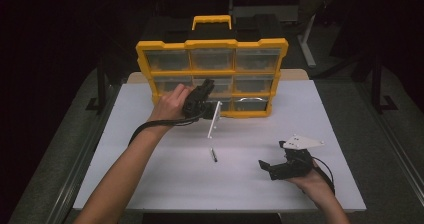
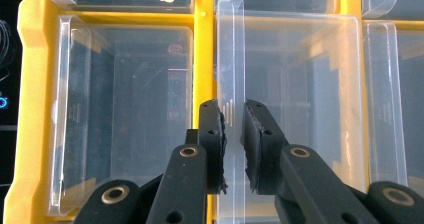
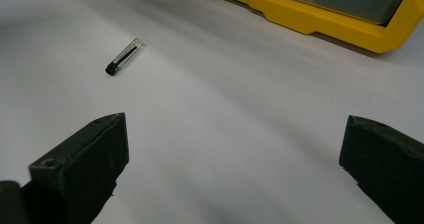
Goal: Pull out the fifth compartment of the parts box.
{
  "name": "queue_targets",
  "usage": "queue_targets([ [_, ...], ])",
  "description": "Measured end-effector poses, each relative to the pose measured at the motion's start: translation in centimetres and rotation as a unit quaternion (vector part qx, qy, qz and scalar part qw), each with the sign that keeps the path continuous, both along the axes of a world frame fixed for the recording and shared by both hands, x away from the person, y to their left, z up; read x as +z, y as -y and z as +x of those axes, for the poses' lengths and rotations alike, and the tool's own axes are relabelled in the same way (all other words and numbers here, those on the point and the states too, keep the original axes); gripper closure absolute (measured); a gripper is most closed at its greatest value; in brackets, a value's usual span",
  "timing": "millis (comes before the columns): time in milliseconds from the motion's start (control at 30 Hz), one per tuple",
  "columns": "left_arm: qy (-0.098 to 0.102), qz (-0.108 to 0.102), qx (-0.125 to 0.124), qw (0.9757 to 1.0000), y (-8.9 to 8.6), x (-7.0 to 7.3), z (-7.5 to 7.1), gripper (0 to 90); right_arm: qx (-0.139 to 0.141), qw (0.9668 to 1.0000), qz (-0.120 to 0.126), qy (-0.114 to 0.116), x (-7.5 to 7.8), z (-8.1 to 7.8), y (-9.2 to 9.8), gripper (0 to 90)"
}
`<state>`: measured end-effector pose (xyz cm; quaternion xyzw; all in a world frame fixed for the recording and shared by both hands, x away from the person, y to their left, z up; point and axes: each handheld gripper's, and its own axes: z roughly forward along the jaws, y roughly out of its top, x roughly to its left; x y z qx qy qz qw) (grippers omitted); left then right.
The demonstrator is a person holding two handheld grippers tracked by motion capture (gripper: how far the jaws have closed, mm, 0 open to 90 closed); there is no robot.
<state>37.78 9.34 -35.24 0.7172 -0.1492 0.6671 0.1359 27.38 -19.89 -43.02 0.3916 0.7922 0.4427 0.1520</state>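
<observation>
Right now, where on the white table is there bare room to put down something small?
The near-left part of the table is bare, bordered by the left forearm and the front edge. Bare too is the far-right strip between the yellow organizer and the right edge. It is crowded mid-table: the left gripper grips a clear drawer's handle, the small tube lies below, the right gripper sits near-right.

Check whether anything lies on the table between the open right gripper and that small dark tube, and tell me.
Nothing visible does. In the right gripper view, bare white table runs from the right gripper, jaws wide open, up to the small dark tube. The yellow drawer organizer sits off to the side, beyond the tube, not in that path.
</observation>
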Motion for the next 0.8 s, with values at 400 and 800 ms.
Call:
queue_targets([
  [400,0.000,-0.009,-0.008,0.9999,-0.1,-0.1,-0.5,79.5,0.000,1.0000,0.000,0.004,0.0,0.0,0.0,0.0],
  [800,0.002,-0.007,-0.012,0.9999,-0.2,-0.1,-1.3,79.5,0.000,1.0000,-0.001,0.007,0.0,0.0,0.0,0.0],
])
